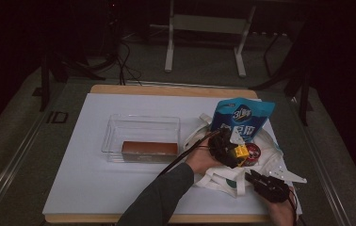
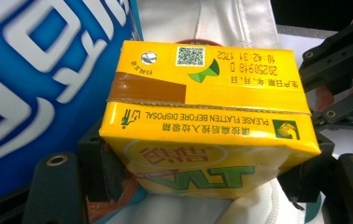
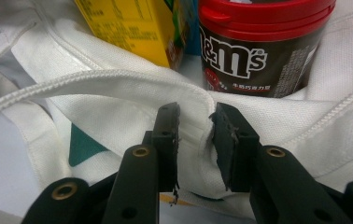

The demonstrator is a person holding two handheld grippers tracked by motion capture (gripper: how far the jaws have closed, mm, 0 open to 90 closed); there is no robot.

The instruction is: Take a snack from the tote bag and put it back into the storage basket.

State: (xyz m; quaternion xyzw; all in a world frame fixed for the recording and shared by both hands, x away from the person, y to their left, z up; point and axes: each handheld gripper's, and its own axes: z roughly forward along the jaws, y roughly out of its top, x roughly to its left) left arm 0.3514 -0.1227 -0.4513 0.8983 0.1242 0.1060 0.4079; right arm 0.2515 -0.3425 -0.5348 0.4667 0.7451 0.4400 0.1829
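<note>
Left gripper (image 1: 232,153) clamps the yellow drink carton (image 2: 207,123) across its short sides, jaws spread wide to span it. Carton sits at the mouth of the white tote bag (image 1: 223,176), just beside the red-lidded M&M's jar (image 3: 263,44), blue snack pouch (image 1: 243,117) behind.

Right gripper (image 3: 195,135) pinches the bag's near rim, jaws narrow with the fabric fold between them, holding the mouth open.

Key relation: the clear plastic bin (image 1: 141,136) with its brown box (image 1: 149,148) lies to the carton's left, on the left hand's side; judged, that hand is nearer for any transfer.
</note>
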